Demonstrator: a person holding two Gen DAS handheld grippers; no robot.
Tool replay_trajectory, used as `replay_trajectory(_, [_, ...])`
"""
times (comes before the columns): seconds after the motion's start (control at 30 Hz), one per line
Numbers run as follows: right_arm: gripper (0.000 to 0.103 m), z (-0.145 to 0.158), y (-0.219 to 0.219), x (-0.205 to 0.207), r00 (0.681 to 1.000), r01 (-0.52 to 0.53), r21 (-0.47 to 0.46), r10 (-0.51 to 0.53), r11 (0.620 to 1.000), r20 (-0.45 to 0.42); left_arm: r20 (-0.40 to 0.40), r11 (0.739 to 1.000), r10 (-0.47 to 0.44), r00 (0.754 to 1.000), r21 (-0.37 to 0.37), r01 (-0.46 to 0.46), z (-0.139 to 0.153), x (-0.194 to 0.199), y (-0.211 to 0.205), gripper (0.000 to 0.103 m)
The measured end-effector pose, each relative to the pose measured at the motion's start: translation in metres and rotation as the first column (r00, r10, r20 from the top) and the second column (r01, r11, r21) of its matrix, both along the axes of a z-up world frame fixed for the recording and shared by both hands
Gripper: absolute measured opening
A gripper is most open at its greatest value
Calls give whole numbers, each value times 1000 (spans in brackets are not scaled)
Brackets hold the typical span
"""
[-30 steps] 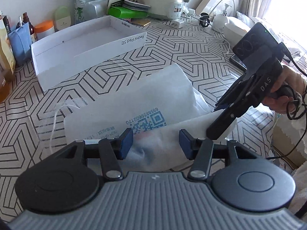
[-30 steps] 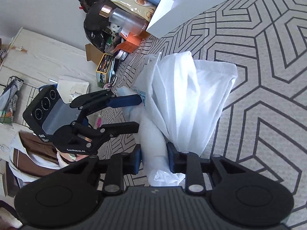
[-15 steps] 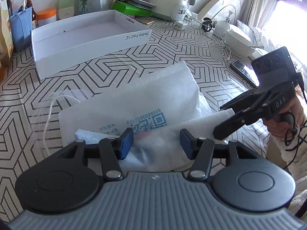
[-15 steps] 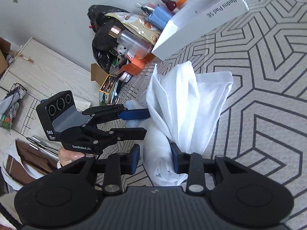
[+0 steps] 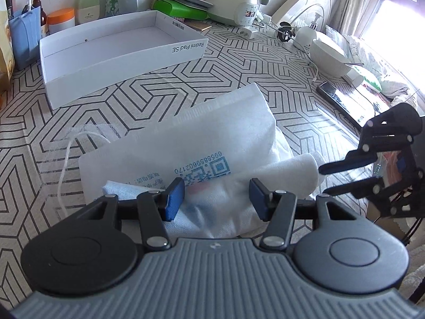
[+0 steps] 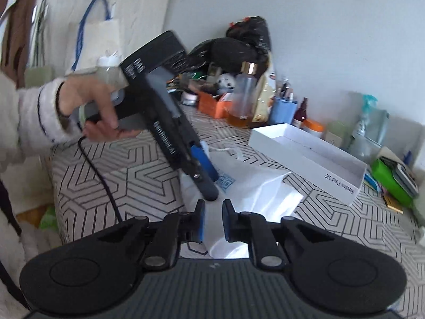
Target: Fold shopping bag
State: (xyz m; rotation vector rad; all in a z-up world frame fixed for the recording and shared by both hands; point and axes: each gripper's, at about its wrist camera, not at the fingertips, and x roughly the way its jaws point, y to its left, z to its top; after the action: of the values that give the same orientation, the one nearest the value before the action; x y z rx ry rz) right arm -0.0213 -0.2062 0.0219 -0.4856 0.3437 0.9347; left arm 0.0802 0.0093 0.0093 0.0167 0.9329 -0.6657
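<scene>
White shopping bag (image 5: 202, 143), partly folded, lying flat on the patterned tabletop (image 5: 265, 79) near its front edge, printed code facing up; its cord handle (image 5: 65, 159) trails off to the left. A rolled fold of the bag rises along the near side. Open tabletop lies between the bag and the white box lid (image 5: 119, 53) marked "Redmi Pad SE", which stands well apart from the bag toward the back and holds nothing visible. Behind the lid, along the wall, bottles, an orange-capped jar (image 5: 61, 20) and a green case (image 5: 180, 9) crowd the far edge; a white bowl (image 5: 328, 57) and a phone (image 5: 337, 97) sit at the right edge, by the window.

Left hand-held gripper (image 5: 216, 198): pointed steeply down over the near fold of the bag, jaws standing about half apart with the fabric between them; the blue pads (image 5: 174, 199) do not press on it. In the right wrist view a hand (image 6: 93, 106) in a fleecy white sleeve (image 6: 29, 114) grips its handle, cable hanging below.

Right hand-held gripper (image 6: 213, 219): jaws closing, now a narrow gap, set just off the bag's right end; bag fabric shows through the gap, but whether it lies between the pads cannot be told.
</scene>
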Motion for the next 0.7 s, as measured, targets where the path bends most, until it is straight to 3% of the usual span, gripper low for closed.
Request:
replay_trajectory(0.17, [32,-16,21,7,996,-34,-69,40,997,76,-17,999,1,1000,-45,-1,-4,6,6,55])
replay_trajectory(0.27, [42,-22,27,13,996,-70,-89,75,994,55,-25,998,2,1000,-60,-3,-5,9,8,55])
replay_trajectory(0.47, [41,-29,26,27,999,-39,-58,39,998,-9,-44,995,3,999,-103,-7,-6,15,18,52])
replay_trajectory(0.6, [40,-28,23,36,998,-13,-32,12,999,-60,-62,984,37,997,-170,-47,-11,18,39,37])
replay_trajectory(0.7, [40,-26,23,38,997,-6,-32,4,999,-74,-97,974,61,993,-211,-80,-14,23,50,32])
